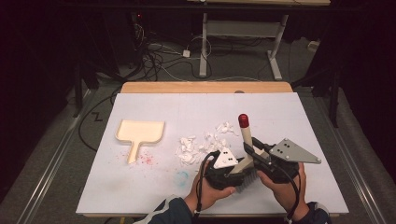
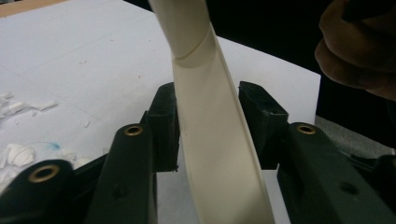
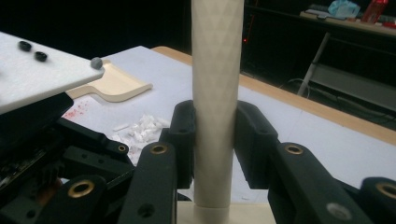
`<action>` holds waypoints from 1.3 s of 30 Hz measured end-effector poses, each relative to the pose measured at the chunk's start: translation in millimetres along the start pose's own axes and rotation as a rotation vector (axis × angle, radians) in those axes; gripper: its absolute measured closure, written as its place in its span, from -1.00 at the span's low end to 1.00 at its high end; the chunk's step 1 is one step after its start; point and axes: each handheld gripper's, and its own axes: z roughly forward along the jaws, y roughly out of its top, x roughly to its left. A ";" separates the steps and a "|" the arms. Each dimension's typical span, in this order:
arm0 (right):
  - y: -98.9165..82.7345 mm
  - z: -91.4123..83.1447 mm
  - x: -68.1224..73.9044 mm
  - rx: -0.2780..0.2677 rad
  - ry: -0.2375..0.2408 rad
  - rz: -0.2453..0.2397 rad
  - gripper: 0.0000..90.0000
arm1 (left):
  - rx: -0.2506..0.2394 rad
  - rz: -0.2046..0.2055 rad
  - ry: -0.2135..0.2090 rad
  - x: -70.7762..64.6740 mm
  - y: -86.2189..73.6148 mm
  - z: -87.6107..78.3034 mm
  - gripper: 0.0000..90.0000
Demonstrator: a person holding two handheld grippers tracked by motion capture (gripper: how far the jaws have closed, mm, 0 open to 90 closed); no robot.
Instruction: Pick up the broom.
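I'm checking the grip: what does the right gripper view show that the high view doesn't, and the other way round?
Right gripper view: the right gripper with its pads pressed on the cream plastic brush handle, and the handle's diamond texture. High view: the handle's red cap, the dark bristles, the left hand and the right hand. Both: the cream dustpan, the white paper scraps and the white table.
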 end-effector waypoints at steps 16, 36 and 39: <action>13.1 -10.9 -8.0 -0.047 0.240 -0.109 -0.04 | 0.109 0.170 -0.048 25.2 5.5 -66.7 0.43; -13.6 26.3 31.3 0.253 0.727 -0.317 0.38 | 0.213 0.406 -0.257 18.7 -7.8 -102.3 0.41; -17.4 27.6 34.4 0.280 0.722 -0.335 0.50 | 0.201 0.414 -0.226 19.2 -8.2 -102.6 0.28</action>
